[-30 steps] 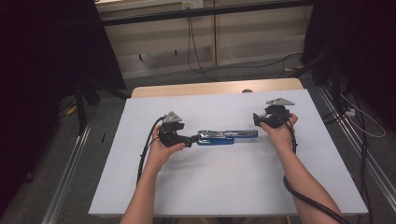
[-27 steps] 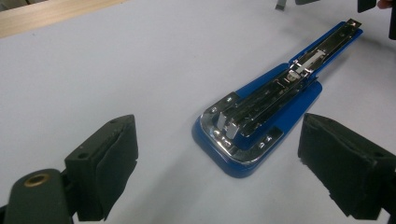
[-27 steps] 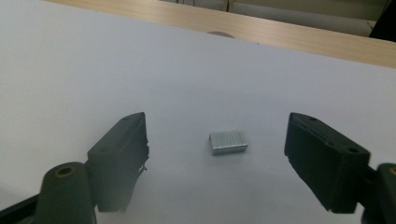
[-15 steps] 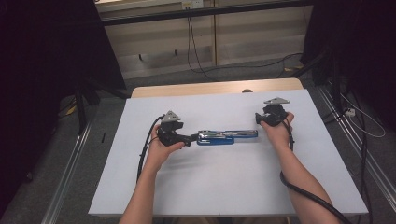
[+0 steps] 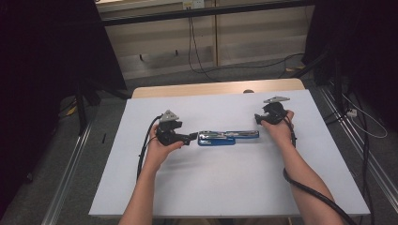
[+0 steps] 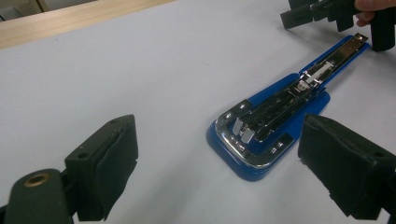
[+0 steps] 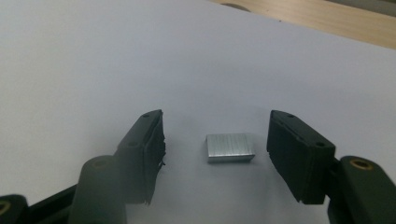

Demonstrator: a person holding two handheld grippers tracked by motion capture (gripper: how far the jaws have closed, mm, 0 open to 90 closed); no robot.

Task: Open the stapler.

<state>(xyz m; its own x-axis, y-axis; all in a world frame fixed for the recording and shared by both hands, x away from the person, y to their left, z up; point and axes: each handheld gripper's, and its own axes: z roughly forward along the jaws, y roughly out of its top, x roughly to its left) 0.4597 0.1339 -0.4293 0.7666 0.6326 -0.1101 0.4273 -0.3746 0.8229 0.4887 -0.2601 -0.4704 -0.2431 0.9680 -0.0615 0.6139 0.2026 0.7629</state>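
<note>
Staples [image 7: 230,148], a small silver block of them, lie flat on the white table [image 5: 225,187] between the two jaws of the right gripper [image 7: 215,149], touching neither pad as far as the right gripper view shows. Going from the left of the high view: the left gripper [image 5: 191,138] is held in the person's left hand [image 5: 162,149], with its cable trailing back along the forearm, and it points toward the near end of the blue stapler [image 5: 227,137]. In the left gripper view its jaws stand wide apart with nothing between them, and the stapler [image 6: 280,119] lies just beyond them. That stapler is opened out flat on the table, its blue base down and its chrome magazine facing up, stretching away lengthwise toward the other hand. At its far end, on the right of the high view, the right hand [image 5: 278,129] holds the right gripper [image 5: 259,121] low over the table beside the stapler's tip. Its jaws have just been closing and now stand partly apart, one on each side of the staples, with a gap left on both sides. A strip of bare wood [image 5: 211,88] shows along the far edge of the table.
</note>
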